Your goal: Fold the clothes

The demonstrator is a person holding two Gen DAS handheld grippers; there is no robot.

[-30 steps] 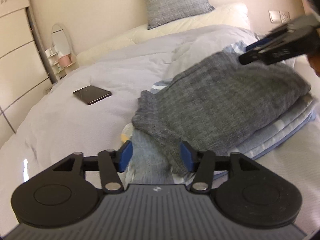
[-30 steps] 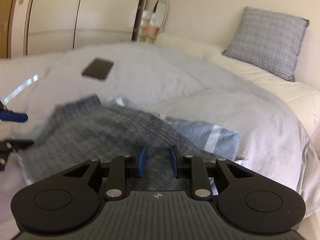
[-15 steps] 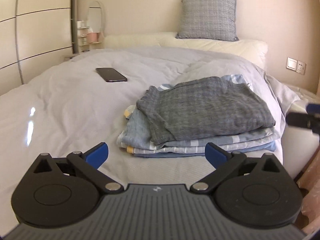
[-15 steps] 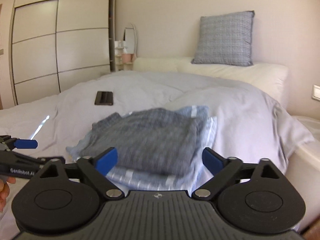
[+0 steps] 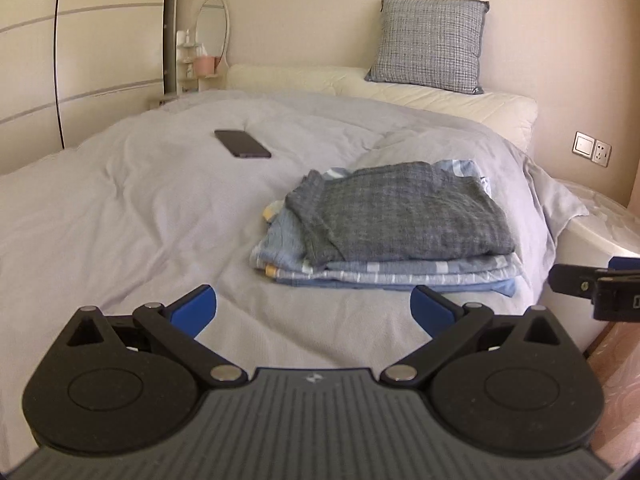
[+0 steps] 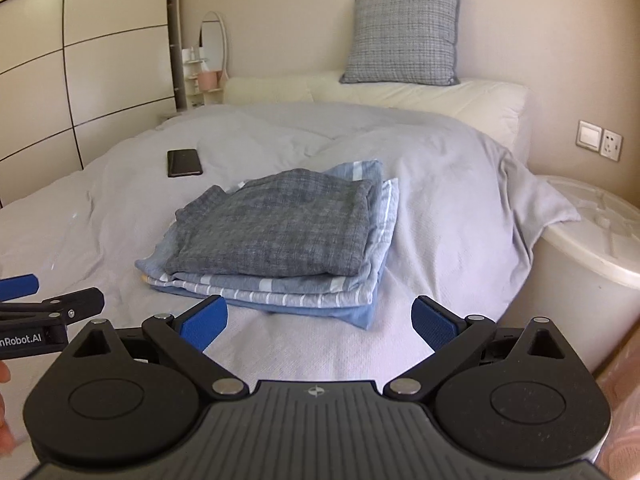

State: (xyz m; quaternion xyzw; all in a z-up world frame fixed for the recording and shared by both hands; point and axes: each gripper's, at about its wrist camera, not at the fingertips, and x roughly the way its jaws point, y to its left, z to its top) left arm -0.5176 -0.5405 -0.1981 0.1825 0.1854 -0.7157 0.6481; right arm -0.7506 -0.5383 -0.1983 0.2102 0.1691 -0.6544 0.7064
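Note:
A folded dark grey garment lies on top of a stack of folded blue striped clothes on the grey bed cover. My left gripper is held back from the stack, open, with nothing between its blue pads. My right gripper is also open and empty, a short way before the stack's near edge. In the left wrist view the right gripper shows at the right border. The left gripper appears at the left edge of the right wrist view.
A black phone lies on the bed cover left of and beyond the stack. A grey pillow leans on the wall at the head. A white round tub stands right of the bed. Wardrobe doors line the left.
Both grippers have let go of the grey garment, opened wide and drawn back from the stack. The garment now lies flat on top of the folded pile.

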